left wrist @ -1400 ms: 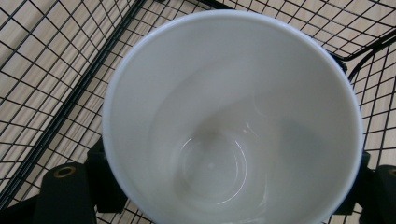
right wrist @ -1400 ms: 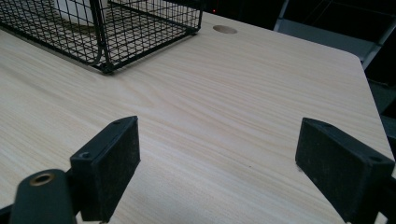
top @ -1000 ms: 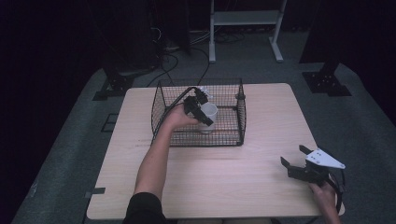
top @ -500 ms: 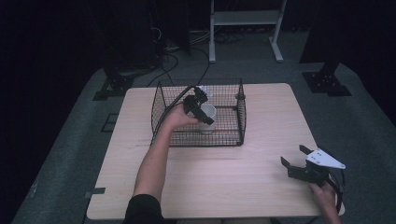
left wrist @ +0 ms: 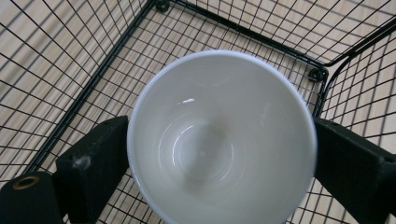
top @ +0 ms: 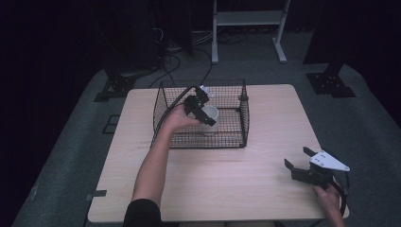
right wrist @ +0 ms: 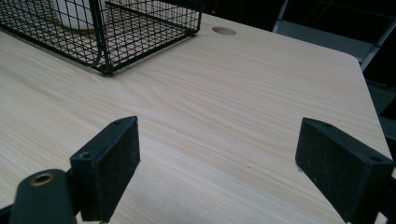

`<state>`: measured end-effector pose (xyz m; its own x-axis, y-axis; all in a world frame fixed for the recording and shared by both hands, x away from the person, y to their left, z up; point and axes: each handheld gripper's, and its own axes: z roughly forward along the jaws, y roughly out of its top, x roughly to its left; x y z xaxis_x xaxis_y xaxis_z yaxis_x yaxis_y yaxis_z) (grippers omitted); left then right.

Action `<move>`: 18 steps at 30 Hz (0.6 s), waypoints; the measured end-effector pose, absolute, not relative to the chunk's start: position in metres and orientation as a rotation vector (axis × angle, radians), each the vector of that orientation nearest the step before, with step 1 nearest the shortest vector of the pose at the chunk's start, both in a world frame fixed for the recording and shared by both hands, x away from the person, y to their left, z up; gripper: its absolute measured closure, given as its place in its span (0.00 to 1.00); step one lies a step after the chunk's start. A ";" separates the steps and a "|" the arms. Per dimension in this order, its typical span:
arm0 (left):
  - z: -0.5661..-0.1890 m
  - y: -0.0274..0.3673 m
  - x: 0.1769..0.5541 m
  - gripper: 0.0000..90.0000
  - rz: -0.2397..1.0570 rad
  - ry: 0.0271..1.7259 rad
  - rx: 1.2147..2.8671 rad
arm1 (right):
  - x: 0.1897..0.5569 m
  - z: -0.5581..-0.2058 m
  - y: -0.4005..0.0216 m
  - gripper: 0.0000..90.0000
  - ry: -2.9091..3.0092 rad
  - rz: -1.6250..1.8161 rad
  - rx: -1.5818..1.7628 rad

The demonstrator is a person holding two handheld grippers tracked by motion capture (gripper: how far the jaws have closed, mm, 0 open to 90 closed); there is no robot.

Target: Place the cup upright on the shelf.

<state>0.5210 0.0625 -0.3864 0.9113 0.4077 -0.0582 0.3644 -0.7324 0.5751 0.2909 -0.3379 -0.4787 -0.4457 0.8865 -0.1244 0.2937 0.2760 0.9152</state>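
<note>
One wire basket (top: 201,135) is seen at the middle of the table (top: 236,189), and inside it, standing upright on its floor, the white cup (top: 208,119) is placed directly below the left gripper (top: 201,106), which is far nearer to it than the right gripper (top: 302,163), held wide open and empty near the table's front right corner. The left jaws have just been opening, and the cup is now seen between them with the pads beside its rim, apparently no longer pressed on it. The cup (left wrist: 222,140) is plain, glossy, round and empty inside.
</note>
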 end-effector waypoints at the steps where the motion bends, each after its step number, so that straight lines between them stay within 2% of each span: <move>1: -0.385 0.064 0.520 0.09 0.105 0.545 2.461 | 0.291 -0.479 -0.338 0.15 1.894 1.157 1.061; 18: -0.361 0.072 0.497 0.08 0.189 0.511 2.401 | 0.291 -0.479 -0.338 0.15 1.892 1.156 1.065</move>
